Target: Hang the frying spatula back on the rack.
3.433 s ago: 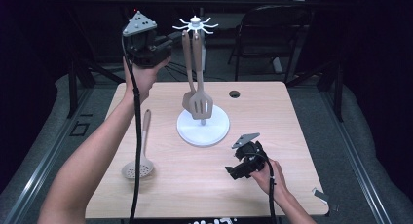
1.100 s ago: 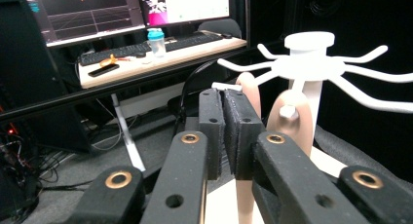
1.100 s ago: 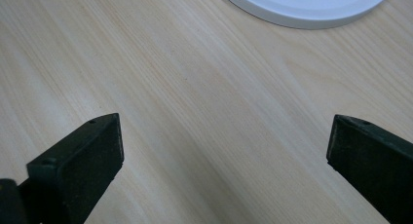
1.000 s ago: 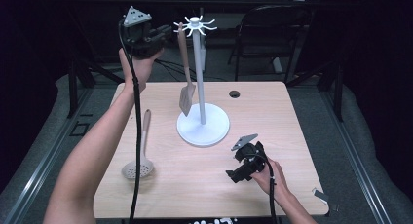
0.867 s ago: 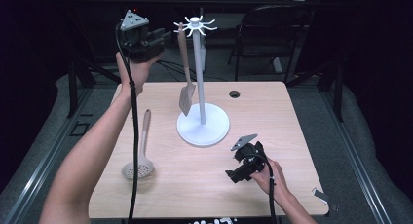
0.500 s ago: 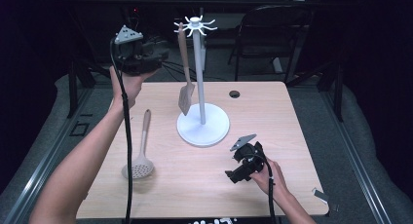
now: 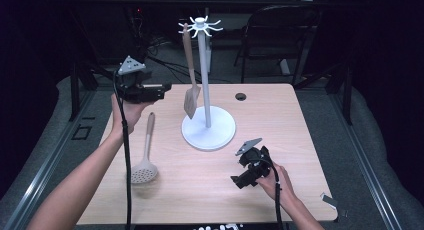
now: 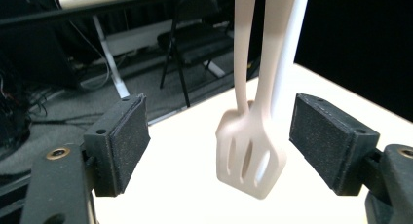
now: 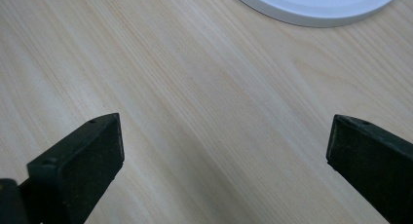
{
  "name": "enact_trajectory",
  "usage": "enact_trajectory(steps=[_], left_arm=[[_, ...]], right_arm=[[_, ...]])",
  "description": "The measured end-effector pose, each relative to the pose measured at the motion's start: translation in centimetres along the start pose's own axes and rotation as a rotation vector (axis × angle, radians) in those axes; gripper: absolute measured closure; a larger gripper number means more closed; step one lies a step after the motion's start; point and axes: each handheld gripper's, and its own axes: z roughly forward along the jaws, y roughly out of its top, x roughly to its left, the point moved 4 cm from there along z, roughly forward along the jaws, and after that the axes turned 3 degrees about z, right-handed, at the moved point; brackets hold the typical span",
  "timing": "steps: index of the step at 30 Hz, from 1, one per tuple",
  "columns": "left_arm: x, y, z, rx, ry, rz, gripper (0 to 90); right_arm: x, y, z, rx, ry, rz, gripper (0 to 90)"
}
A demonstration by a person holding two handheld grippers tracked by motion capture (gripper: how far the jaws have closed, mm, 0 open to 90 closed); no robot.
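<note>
Spatula, pale and slotted, hangs by its handle from the white rack at mid-desk, blade just above the rack's round base. Nearest the person, the right gripper rests low over the light wooden desk, fingers wide apart with bare wood between. A skimmer lies flat near the left edge. Farther back, the left gripper, its fingers just opened wide, holds nothing; its own view frames the spatula blade between them, seemingly untouched. Dark room behind: chair, cables.
</note>
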Motion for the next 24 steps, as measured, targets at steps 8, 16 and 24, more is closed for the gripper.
enact_trajectory(steps=[8,16,24], left_arm=[[0.2,-4.1,-0.1,0.049,-0.016,-0.024,16.5],[0.9,-8.9,0.0,0.118,-0.018,-0.081,15.2],[0.8,-12.6,0.5,0.195,-0.026,-0.109,14.6]], right_arm=[[0.2,0.0,0.2,0.000,0.002,0.001,0.0],[0.2,0.0,0.5,0.010,0.003,0.003,0.0],[0.2,-0.1,0.6,0.014,0.001,0.003,0.0]])
